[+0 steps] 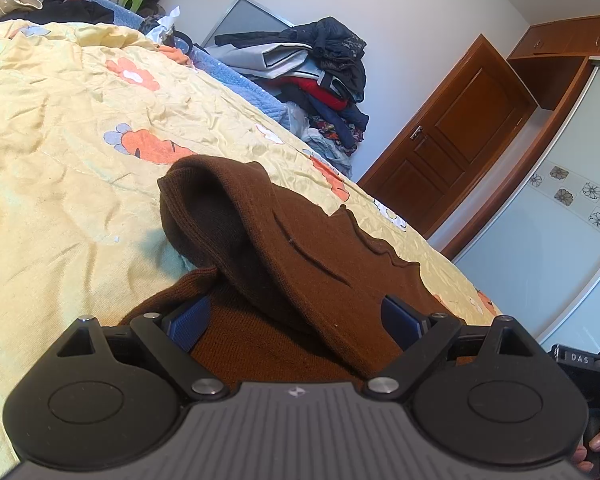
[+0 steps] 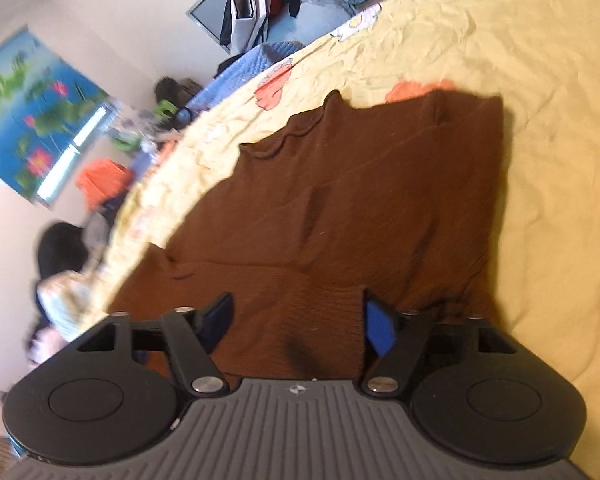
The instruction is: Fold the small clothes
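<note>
Sweater (image 1: pixel 300 248), brown knit, lies on the bed (image 1: pixel 60 160) over a yellow sheet printed with orange flowers, with one part, a sleeve or a hem I cannot say which, humped up and doubled back over the body so that its dark inside gapes. The left claw (image 1: pixel 296 320) sits low at the near edge with its jaws spread wide; the knit lies between the blue pads (image 1: pixel 192 324) and nothing is pinched. The right claw (image 2: pixel 296 320) is also over the near edge, jaws part open with cloth between them, and the pads do not look to be pressing on it. That view is smeared, so the hand seems to be on the move. The risk, as I see it, is a thin bite: if either claw closes on only the top layer, the lower one will trail and the fold will come out skewed. The loose hump may flop over or drag when the edge is lifted. The wrinkled sheet could be caught up with the knit as well.
</note>
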The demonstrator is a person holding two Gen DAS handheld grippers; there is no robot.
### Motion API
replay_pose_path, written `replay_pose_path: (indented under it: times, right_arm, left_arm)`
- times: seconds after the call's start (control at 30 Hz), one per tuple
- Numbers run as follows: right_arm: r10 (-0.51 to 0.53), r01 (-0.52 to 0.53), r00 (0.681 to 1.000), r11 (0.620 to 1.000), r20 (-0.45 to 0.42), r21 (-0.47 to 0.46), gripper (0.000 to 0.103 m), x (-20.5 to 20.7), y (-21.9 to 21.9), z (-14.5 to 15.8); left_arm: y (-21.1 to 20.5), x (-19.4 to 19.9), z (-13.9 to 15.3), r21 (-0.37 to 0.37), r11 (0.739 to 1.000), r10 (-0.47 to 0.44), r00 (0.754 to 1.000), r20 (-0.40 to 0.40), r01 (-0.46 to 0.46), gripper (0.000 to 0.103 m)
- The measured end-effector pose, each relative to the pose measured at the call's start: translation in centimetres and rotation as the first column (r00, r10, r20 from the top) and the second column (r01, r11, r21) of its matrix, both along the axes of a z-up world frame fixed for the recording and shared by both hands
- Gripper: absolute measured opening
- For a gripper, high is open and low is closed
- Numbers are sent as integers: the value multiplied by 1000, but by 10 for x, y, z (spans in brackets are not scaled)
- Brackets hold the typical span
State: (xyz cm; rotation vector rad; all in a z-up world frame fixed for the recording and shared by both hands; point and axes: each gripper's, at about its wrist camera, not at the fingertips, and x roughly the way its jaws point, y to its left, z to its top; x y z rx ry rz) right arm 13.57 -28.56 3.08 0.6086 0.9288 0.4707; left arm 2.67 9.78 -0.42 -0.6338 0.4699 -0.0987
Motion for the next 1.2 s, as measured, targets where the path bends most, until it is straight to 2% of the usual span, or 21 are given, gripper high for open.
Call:
replay_pose_path:
  times: [0.1, 0.17, 0.2, 0.3, 0.43, 0.5, 0.57, 0.63, 0.77, 0.9, 1.1, 1.13, 1.2]
  right_arm:
    - [7, -7, 1000, 1000, -2, -15, 50, -1, 4, -4]
    - [4, -4, 1000, 1000, -5, -9, 32, -1, 3, -6]
    - [14, -14, 1000, 1000, -1, -4, 11, -1, 4, -6]
    - [46, -44, 998, 999, 53, -28, 12, 1, 4, 10]
    - [49, -44, 983, 999, 175, -32, 12, 10, -12, 63]
    - [39, -19, 982, 994, 182, -109, 11, 22, -25, 74]
    - [-22, 43, 995, 976, 100, -214, 11, 44, -44, 57]
    - [-62, 71, 997, 963, 42, -261, 12, 57, -57, 39]
    - [-38, 52, 997, 968, 62, -245, 12, 56, -55, 39]
    - [-35, 48, 998, 951, 48, -305, 12, 65, -50, 34]
    - [-58, 80, 995, 947, 80, -310, 12, 57, -48, 33]
    - [-56, 83, 994, 948, 95, -307, 12, 55, -42, 37]
    - [5, 20, 994, 974, 111, -226, 15, 46, -24, 44]
  left_arm:
    - [0, 0, 0, 0, 1000, 0, 1000, 0, 0, 93]
    - [0, 0, 0, 0, 1000, 0, 1000, 0, 0, 93]
    - [0, 0, 0, 0, 1000, 0, 1000, 0, 0, 93]
    - [0, 0, 0, 0, 1000, 0, 1000, 0, 0, 93]
    - [0, 0, 0, -1, 1000, 1, 1000, 0, -1, 93]
    - [0, 0, 0, -2, 1000, 2, 1000, 0, -2, 93]
    - [0, -1, 0, -2, 1000, 2, 1000, 1, -2, 93]
    - [0, 0, 0, -2, 1000, 1, 1000, 1, -1, 93]
    - [-1, 0, 0, -1, 1000, 1, 1000, 1, -1, 93]
    - [-2, -1, 0, 7, 1000, 1, 1000, 1, -1, 93]
    - [-7, -3, 3, 41, 999, 3, 1000, 12, -4, 93]
    - [-7, -2, 3, 40, 999, 4, 1000, 6, -4, 93]
    - [-6, -2, 2, 37, 999, 6, 1000, 2, -6, 93]
